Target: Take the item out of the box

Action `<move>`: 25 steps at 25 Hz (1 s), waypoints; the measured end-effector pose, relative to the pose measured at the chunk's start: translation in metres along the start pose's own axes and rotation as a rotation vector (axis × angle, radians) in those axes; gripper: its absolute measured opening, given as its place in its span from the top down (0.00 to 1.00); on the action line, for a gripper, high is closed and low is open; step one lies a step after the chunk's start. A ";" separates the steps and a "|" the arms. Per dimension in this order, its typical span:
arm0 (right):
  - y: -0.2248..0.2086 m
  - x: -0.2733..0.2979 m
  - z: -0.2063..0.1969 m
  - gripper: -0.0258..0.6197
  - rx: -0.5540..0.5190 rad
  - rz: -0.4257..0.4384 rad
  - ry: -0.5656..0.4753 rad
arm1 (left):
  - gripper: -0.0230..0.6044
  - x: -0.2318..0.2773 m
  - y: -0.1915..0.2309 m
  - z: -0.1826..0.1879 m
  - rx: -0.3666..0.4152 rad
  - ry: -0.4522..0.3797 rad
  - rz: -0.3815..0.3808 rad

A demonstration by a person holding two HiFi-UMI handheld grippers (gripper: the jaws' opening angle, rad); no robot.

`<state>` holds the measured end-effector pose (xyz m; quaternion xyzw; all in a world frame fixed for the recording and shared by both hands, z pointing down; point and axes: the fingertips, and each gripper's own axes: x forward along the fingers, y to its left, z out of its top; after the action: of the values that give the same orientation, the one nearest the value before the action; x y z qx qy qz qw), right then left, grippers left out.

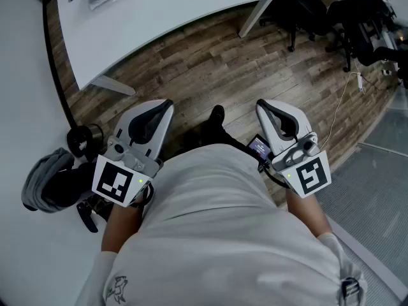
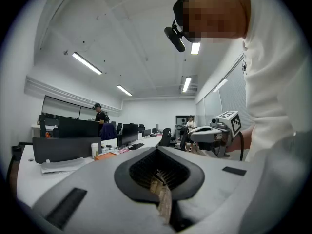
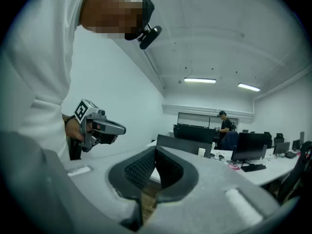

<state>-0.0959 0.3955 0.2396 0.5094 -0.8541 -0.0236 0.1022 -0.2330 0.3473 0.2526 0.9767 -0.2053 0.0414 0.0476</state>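
Both tools sit level at the waist, pointing out over the wood floor (image 1: 210, 75). The left gripper (image 1: 164, 107) has its jaws closed tip to tip with nothing between them. The right gripper (image 1: 262, 107) is likewise fully closed and empty.

I cannot find the box or its item in any of the 3 views. The nearest candidate surface is the white desk (image 1: 159, 18) ahead. A flat orange-brown object (image 2: 106, 155) lies on it beside a paper cup (image 2: 94, 150), but I cannot tell what it is.

Since I can't see the item, my handling judgement is provisional. A boxed item could be light and easily crushed, or slick in wrapping, so I would plan on 1 gripper steadying the box wall while the other takes the item. I'd grip it across its narrowest firm part, near the middle so it doesn't swing. Both jaws must open first.
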 end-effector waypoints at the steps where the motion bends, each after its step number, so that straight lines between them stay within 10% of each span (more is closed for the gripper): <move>1: -0.003 0.002 -0.001 0.96 0.003 0.000 0.001 | 0.97 0.004 0.002 0.001 0.000 -0.004 0.000; 25: -0.219 0.012 -0.026 0.96 0.027 -0.006 -0.041 | 0.97 0.205 0.038 0.029 0.002 -0.017 0.046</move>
<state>0.0936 0.2815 0.2353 0.5128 -0.8547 -0.0231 0.0777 -0.0599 0.2279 0.2471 0.9720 -0.2282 0.0343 0.0439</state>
